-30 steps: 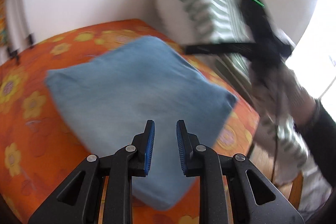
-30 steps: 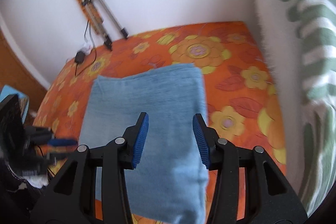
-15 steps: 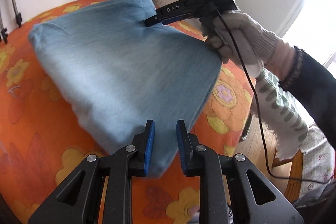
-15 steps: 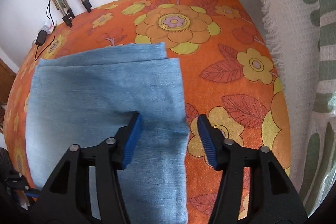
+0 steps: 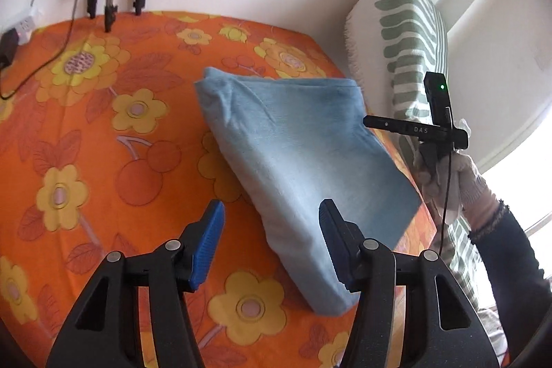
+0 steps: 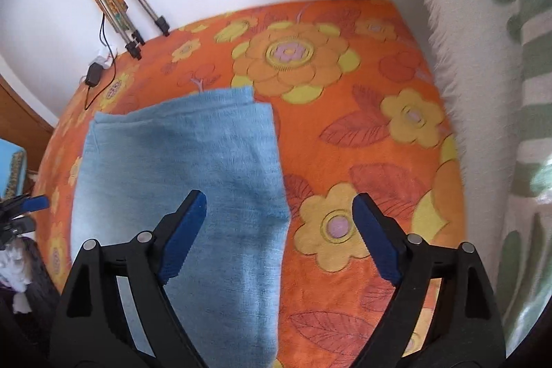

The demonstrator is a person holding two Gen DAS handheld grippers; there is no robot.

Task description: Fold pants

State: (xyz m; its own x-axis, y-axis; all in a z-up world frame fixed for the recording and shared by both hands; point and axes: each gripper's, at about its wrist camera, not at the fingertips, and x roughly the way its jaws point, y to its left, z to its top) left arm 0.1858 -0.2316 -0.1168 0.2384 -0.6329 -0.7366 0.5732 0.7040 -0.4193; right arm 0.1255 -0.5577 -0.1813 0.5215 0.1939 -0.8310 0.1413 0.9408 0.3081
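Right tool (image 6: 279, 223), jaws just widened, over orange floral cover (image 6: 345, 133), perhaps a bed.

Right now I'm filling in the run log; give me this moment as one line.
stage: fold done | folded blue pants flat on floral bedspread | left gripper: jaws just opened, empty | right gripper: jaws just opened, empty

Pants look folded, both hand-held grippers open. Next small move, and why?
Probably back both off: the pants lie in a folded stack on the orange cloth; the left hand-held gripper and right hand-held gripper have just been opening, gripping nothing.
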